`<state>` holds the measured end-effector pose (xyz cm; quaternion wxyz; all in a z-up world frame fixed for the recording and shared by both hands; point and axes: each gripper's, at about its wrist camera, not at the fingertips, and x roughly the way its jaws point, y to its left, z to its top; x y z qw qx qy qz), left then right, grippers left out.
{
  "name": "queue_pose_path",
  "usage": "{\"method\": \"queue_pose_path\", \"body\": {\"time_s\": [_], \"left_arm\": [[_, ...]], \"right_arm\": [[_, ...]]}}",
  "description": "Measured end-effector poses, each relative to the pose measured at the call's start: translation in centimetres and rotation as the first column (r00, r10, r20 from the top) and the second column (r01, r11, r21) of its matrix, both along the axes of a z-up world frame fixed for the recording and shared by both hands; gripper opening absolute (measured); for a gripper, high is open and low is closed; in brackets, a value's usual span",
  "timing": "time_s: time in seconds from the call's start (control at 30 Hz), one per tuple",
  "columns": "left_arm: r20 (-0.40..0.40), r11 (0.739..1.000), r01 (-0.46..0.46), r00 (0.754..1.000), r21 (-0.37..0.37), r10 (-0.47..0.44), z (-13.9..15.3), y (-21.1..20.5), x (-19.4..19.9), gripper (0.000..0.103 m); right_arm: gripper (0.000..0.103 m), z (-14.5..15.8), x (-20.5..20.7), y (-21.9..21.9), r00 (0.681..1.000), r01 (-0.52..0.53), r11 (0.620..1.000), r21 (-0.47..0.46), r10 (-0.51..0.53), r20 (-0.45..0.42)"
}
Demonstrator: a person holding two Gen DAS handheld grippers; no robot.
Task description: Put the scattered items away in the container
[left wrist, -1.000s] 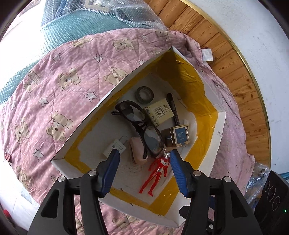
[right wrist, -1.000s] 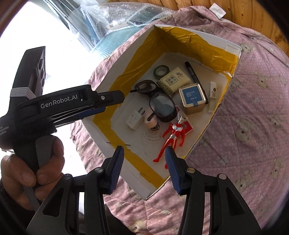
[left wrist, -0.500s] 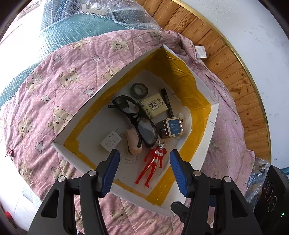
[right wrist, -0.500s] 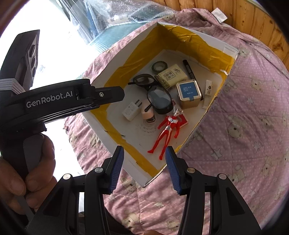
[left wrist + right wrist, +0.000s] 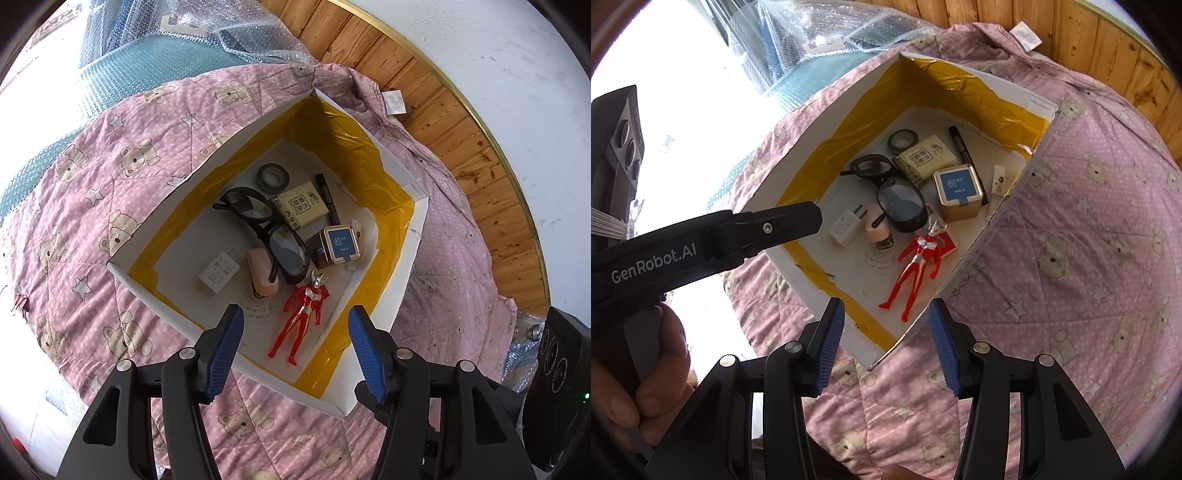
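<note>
A white cardboard box (image 5: 402, 280) (image 5: 798, 177) lined with yellow tape rests on a pink bear-print quilt. Inside lie a red toy figure (image 5: 301, 314) (image 5: 918, 258), dark glasses (image 5: 264, 232) (image 5: 886, 192), a tape roll (image 5: 273, 177), a yellowish packet (image 5: 301, 206), a black marker (image 5: 328, 199), a blue-topped tin (image 5: 341, 243) (image 5: 958, 190), a white charger (image 5: 218, 271) and a pink stapler (image 5: 260, 271). My left gripper (image 5: 295, 354) hangs open above the box's near edge, empty. My right gripper (image 5: 886, 347) is open and empty too, above the near corner.
The pink quilt (image 5: 110, 155) (image 5: 1089, 258) covers the surface all around the box. Bubble wrap (image 5: 221, 33) lies at the back, and a wooden panel (image 5: 461, 122) runs along the right. A hand (image 5: 635, 373) holds the left gripper's body (image 5: 701, 243) at the right view's left.
Both grippers have pulled back and up from the box, so it looks smaller and farther. Nothing in the box moved; both stayed open.
</note>
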<state>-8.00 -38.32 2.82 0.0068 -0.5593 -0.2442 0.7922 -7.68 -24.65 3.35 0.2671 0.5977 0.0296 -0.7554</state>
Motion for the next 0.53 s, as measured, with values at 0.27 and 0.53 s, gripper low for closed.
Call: {"method": "queue_pose_path", "body": {"time_s": [0.27, 0.53], "left_arm": [[-0.011, 1.000, -0.005, 1.000, 0.001, 0.005, 0.5, -0.2, 0.7, 0.060], [-0.006, 1.000, -0.009, 1.000, 0.006, 0.009, 0.3, -0.4, 1.2, 0.060]], "right_arm": [[0.051, 1.2, -1.0, -0.3, 0.997, -0.019, 0.999, 0.047, 0.023, -0.076], [0.051, 1.4, -1.3, -0.6, 0.994, -0.019, 0.998, 0.063, 0.025, -0.103]]}}
